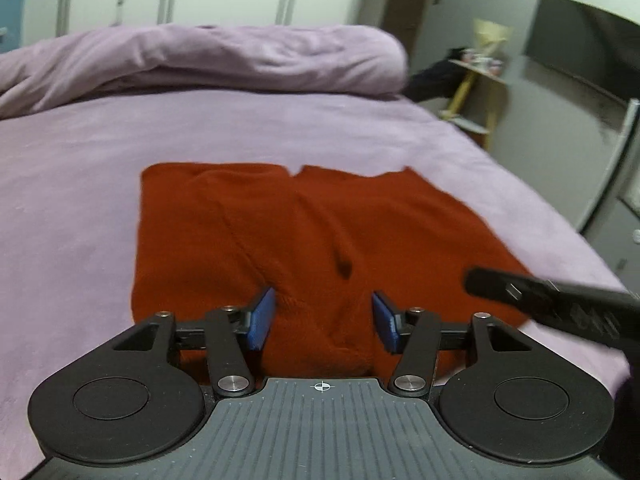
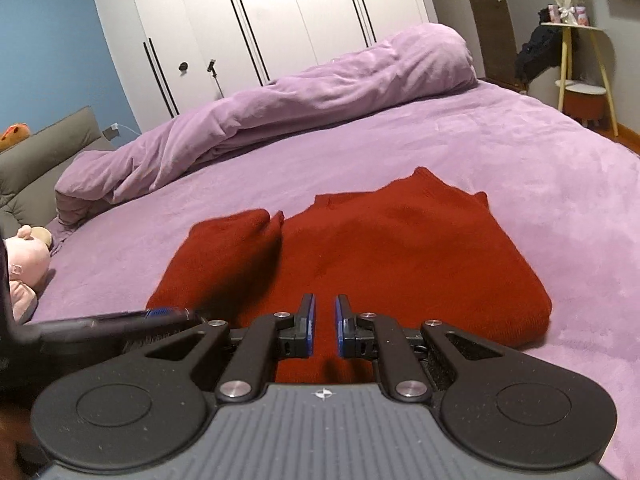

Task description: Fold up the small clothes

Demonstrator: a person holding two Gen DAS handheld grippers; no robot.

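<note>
Blue-padded fingers of the left gripper [image 1: 323, 318] are seen spread wide apart over the near edge of the red garment [image 1: 280, 240], with a raised fold of the cloth between them but not clamped. The right gripper [image 2: 324, 326] is held just above the garment's near edge with its jaws narrowly parted and nothing between them. The red garment [image 2: 380, 256] is laid flat on the purple bedspread [image 2: 520, 168], partly folded. A bunched purple duvet [image 2: 320, 96] is piled at the far side. A plush toy [image 2: 24, 264] is seen at the left.
</note>
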